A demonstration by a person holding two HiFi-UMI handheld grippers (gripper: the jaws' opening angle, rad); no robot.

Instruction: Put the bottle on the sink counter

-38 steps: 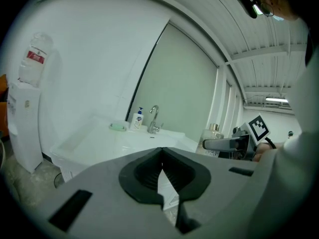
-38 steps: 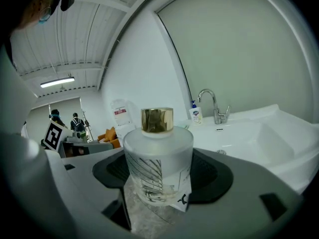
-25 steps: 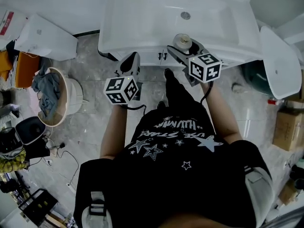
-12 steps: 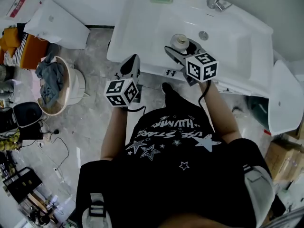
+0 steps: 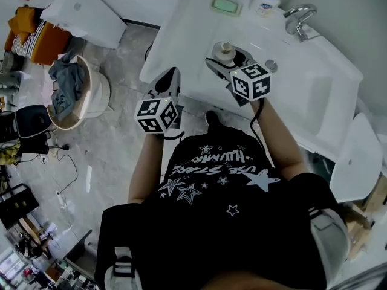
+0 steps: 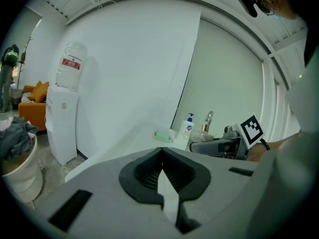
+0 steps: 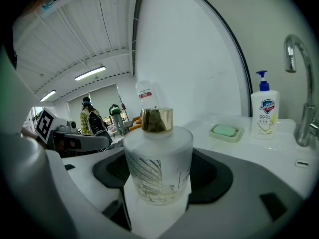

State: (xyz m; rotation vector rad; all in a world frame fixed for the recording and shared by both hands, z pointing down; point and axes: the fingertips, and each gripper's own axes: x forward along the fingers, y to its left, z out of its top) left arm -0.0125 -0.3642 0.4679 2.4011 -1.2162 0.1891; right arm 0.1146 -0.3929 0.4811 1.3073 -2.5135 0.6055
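Observation:
A round frosted-glass bottle with a gold cap stands upright between the jaws of my right gripper, which is shut on it. From the head view, the bottle and right gripper are over the white sink counter, left of the basin. Whether the bottle's base touches the counter is not visible. My left gripper hangs at the counter's front edge; its jaws are shut with nothing between them.
At the counter's back stand a green soap dish, a soap dispenser and a chrome tap. A laundry basket with clothes sits on the floor to the left. A water dispenser stands by the wall.
The right gripper has carried the bottle from the sink's front rim further in over the counter. The head view has swung, so the sink now lies slanted. The left gripper kept its place.

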